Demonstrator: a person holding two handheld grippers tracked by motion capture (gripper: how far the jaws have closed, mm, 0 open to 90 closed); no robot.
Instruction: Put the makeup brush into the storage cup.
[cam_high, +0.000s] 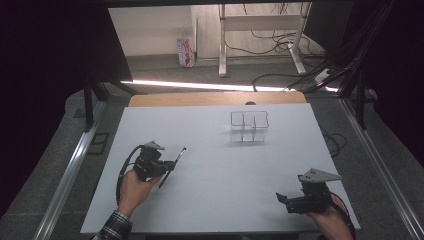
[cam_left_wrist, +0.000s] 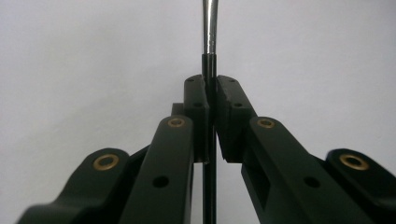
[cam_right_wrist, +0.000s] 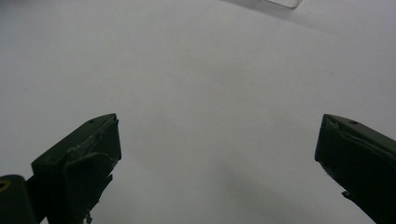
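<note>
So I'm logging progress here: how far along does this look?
Picked up: the left gripper is shut on a slim black-and-metal utensil. The clear divided organizer farther up the table looks empty, so placing anything there remains. The right gripper is open, holding nothing.

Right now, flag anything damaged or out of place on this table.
Nothing stands out. The clear organizer stands upright, the left gripper holds a slim black-and-silver tool squarely between shut jaws, and the right gripper is open.
</note>
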